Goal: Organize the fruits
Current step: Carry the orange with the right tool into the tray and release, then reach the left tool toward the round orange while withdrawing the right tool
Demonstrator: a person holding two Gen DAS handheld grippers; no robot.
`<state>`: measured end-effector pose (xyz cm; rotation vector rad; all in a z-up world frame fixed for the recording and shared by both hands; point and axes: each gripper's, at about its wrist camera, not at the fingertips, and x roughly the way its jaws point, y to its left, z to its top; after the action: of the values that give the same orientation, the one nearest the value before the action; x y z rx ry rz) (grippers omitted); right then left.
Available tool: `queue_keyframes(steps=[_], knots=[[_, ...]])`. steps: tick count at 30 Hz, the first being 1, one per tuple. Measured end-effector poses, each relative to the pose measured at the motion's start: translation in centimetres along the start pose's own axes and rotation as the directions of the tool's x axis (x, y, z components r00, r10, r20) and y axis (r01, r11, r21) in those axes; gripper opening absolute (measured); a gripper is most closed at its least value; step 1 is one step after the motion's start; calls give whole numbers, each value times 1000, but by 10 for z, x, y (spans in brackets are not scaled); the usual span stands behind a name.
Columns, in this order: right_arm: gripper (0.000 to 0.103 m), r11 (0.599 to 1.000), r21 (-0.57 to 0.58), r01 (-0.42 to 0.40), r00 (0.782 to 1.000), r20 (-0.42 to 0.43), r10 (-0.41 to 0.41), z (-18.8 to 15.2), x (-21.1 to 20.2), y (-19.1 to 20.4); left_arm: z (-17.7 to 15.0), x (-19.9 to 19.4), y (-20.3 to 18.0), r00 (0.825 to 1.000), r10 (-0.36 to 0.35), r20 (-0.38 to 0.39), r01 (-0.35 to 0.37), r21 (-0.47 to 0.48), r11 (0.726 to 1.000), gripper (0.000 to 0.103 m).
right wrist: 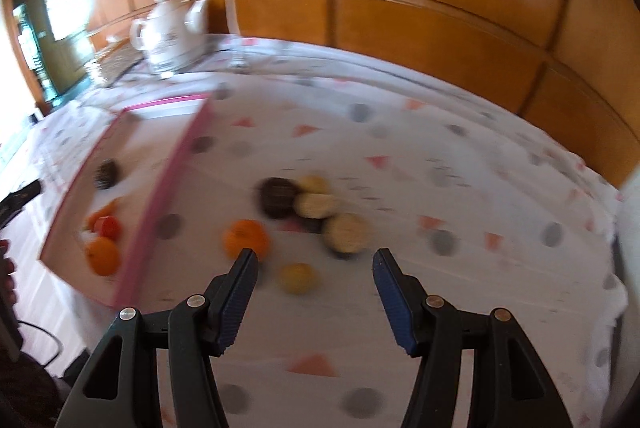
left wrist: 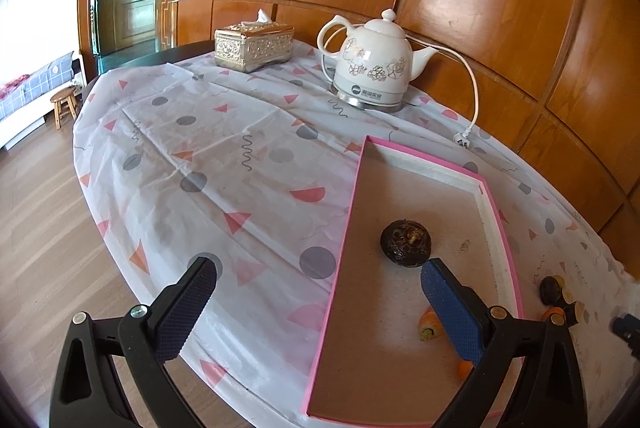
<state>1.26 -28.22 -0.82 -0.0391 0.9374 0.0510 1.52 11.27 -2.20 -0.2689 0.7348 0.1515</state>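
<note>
- The left gripper (left wrist: 318,278) has its black and blue ribbed fingers (left wrist: 452,312) spread wide with nothing between them; they hang above the near left edge of the shallow pink-rimmed cardboard tray (left wrist: 344,228) and touch nothing.
- In the left wrist view the tray lies on the desk (left wrist: 224,163), which is covered by a white cloth printed with grey dots and pink triangles. Inside the tray are a dark, round, wrinkled fruit (left wrist: 406,242) near its middle and an orange-striped piece (left wrist: 430,324) partly hidden behind the right finger.
- The right gripper (right wrist: 316,268) is released too: its fingers (right wrist: 390,290) stand apart and empty above the cloth, clear of every fruit. This view is blurred.
- Just beyond the right fingers, loose on the desk, lie a round orange fruit (right wrist: 245,238), a small yellow fruit (right wrist: 297,278), a dark brown round fruit (right wrist: 278,197) and pale cream round pieces (right wrist: 347,232) bunched beside it.
- From the right wrist the tray (right wrist: 168,183) sits to the left, holding a second orange fruit (right wrist: 103,255), a red fruit (right wrist: 107,227) and the dark one (right wrist: 107,172).
- A white ceramic floral kettle (left wrist: 374,65) and a gold embossed tissue box (left wrist: 253,45) stand at the desk's far side.
</note>
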Motion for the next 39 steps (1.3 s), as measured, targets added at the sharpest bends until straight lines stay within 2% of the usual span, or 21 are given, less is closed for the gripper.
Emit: queue_keyframes(steps=[8,13,16,18,22,30,39], knots=[[61,979,115,170,985,-42,-166,-8,-6,-78,2,-6,-12,1000,-10,17,10,45,999,103],[61,928,230,292,956,-84,-280,-18,-11,-132,3,-10,-23,999,-21,32,18,85,996,103],[61,890,318,327,945,-93,-314,-24,-16,-161,4,-11,-30,999,-27,37,23,105,994,103],[61,857,383,344,938,-100,-332,-30,-20,-179,4,-13,-35,999,-31,39,26,122,992,103],[61,806,487,335,940,-119,-319,-39,-21,-202,6,-15,-45,998,-37,47,29,153,988,103],[61,775,535,337,939,-125,-321,-44,-20,-214,6,-20,-72,996,-57,62,42,225,974,103],[61,696,622,359,926,-145,-347,-54,-28,-235,7,-15,-104,995,-94,40,78,300,951,103]])
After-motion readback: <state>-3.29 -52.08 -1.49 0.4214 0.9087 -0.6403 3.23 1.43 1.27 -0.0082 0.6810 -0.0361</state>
